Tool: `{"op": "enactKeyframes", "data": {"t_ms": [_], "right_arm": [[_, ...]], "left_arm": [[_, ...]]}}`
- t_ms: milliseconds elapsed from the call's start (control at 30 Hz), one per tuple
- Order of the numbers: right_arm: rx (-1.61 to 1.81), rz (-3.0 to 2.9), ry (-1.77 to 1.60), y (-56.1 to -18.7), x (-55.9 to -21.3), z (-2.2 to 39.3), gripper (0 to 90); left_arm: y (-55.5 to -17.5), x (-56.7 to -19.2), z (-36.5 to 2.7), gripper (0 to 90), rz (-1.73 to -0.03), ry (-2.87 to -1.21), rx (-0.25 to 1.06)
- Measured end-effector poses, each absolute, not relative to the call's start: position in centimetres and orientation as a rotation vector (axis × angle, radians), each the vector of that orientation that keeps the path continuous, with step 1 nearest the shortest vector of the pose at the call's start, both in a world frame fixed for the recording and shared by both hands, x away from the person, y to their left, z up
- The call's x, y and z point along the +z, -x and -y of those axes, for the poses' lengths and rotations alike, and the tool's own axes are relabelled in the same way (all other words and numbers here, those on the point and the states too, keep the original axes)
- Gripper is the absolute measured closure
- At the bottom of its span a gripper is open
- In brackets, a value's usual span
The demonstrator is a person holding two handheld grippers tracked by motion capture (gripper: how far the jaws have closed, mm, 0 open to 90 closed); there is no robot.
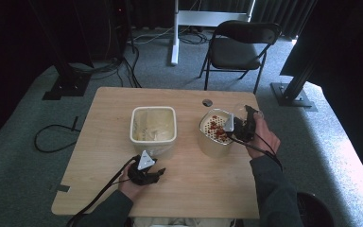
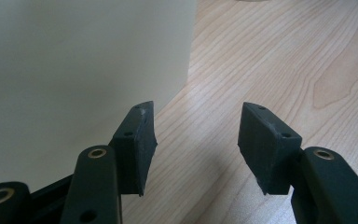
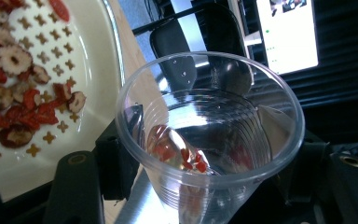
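A person sits at a pale wooden table (image 1: pixel 179 189) with a gripper in each hand. Near the front edge, left of middle, the left gripper (image 1: pixel 147 174) rests just beside a cream square tub (image 1: pixel 153 125). Its jaws stand partly open with nothing between them; the tub's smooth, matte wall fills the left of the left gripper view. The tub's contents look pale and are hard to make out.

Toward the right edge, a second tub (image 1: pixel 213 135) carries a cream insert pierced with small cross-shaped holes. Sliced red dried fruit (image 3: pixel 14 93), wrinkled and ring-shaped, lies on it. The right gripper (image 1: pixel 242 124) hangs over this tub's far right rim. Its jaws are clamped on a clear, ribbed plastic cup (image 3: pixel 209 135), tipped on its side, with a few red bits clinging inside.

The step appears to be emptying the cup. Done well, that likely means a gentle squeeze on the thin wall, the mouth kept over the insert, and a tilt steep enough to shake the last bits loose.
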State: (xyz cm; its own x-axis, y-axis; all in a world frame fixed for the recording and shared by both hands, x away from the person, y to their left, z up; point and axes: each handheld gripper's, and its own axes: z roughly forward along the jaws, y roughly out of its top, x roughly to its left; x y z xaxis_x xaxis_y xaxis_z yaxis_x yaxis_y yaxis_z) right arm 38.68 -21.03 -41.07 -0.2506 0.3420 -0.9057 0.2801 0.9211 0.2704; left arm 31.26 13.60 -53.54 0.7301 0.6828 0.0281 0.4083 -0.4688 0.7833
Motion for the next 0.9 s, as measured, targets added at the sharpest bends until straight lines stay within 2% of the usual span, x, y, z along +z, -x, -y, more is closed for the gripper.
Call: {"op": "enactKeyframes", "data": {"t_ms": [900], "right_arm": [[-0.228, -1.779, -0.202, -38.5, -42.1, 19.5, 34.6]], "left_arm": [[-31.2, -53.5, -13.6, 46.8, -0.824, -2.122, 0.437]]}}
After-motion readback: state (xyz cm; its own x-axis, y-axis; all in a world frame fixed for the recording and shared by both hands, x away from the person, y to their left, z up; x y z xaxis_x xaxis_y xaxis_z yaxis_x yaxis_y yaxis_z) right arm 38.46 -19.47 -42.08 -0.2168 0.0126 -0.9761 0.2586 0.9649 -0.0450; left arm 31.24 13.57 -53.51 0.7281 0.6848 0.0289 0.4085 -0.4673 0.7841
